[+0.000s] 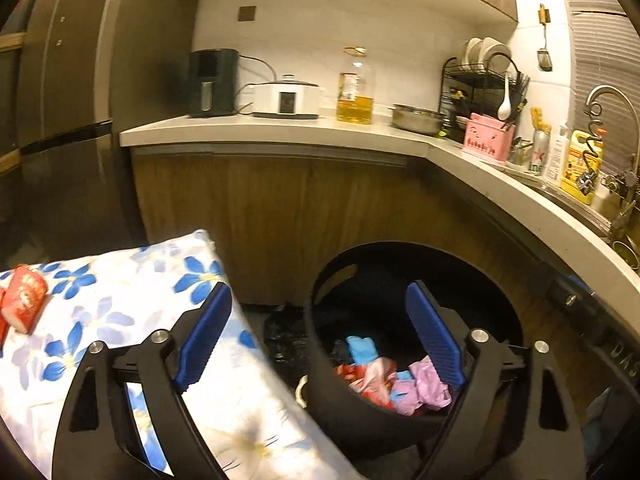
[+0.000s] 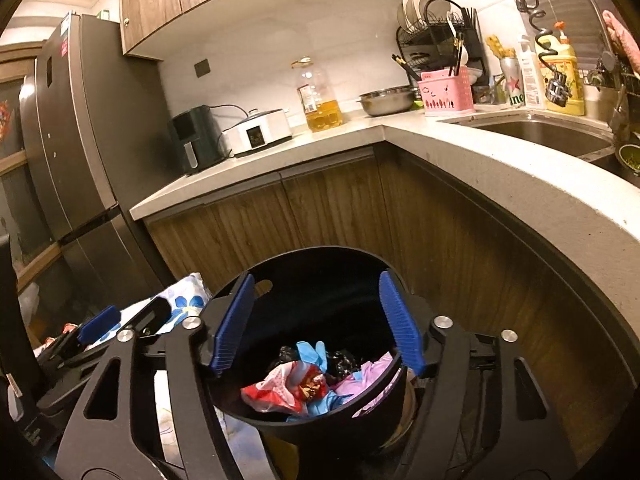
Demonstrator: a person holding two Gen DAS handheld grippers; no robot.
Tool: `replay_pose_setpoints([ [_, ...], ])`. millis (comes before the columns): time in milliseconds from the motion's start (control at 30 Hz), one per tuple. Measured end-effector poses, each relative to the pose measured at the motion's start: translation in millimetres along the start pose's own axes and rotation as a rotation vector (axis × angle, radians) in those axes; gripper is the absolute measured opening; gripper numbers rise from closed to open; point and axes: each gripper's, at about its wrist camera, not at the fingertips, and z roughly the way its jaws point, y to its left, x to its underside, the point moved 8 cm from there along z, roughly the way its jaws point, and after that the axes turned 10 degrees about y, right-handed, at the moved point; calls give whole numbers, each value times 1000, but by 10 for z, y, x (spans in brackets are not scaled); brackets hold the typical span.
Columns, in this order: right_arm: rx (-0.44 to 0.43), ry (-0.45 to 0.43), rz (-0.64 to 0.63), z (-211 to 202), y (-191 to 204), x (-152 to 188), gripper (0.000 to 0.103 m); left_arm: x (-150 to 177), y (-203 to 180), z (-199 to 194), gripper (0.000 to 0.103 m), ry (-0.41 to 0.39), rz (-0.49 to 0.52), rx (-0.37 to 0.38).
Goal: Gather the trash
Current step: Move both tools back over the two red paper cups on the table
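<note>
Both grippers are mine, one in each hand, and both hang above a black trash bin [image 2: 320,360] on a kitchen floor.

Going left to right: at far left a red packet [image 1: 25,300] lies on a table under a blue-flowered cloth [image 1: 132,280]. It looks like trash not yet collected. My left gripper [image 1: 320,336] hovers over the gap between the table edge and the bin. Its blue-padded jaws are spread wide and hold nothing, touching nothing. The bin sits just right of the table, against wooden cabinet doors [image 2: 340,208]. Inside it lie crumpled wrappers [image 2: 296,390] in red, pink and purple, and a blue glove [image 2: 310,354]. My right gripper [image 2: 320,320] hangs directly over the bin's mouth. Its jaws are also wide apart and empty, with the pads clear of the rim. At far right the countertop [image 2: 500,160] curves round to a sink.

I judge that one drop is done and the packet is next.

The risks, as I judge them: reaching left for the packet, my left gripper could snag the loose cloth and drag it, with the packet, off the table. The packet looks soft, so a shallow pinch may let it slip into the gap beside the bin. My two grippers are close together, and a quick swing could knock them into each other or tip the bin.
</note>
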Motion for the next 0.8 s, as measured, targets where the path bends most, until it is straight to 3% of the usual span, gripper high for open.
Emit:
replay_pose_setpoints([
  [167,2,-21,-26,-143,161,63,76,145,347,-181,96,-5,-68,-67],
  [467,-46,-33,-50,-296,635,271,79,478,967,-569,97,-14,-140,-178],
  [800,-138,28,-104,-168,1445,660,79,720,1990,-1024,97,-45,-247,-344],
])
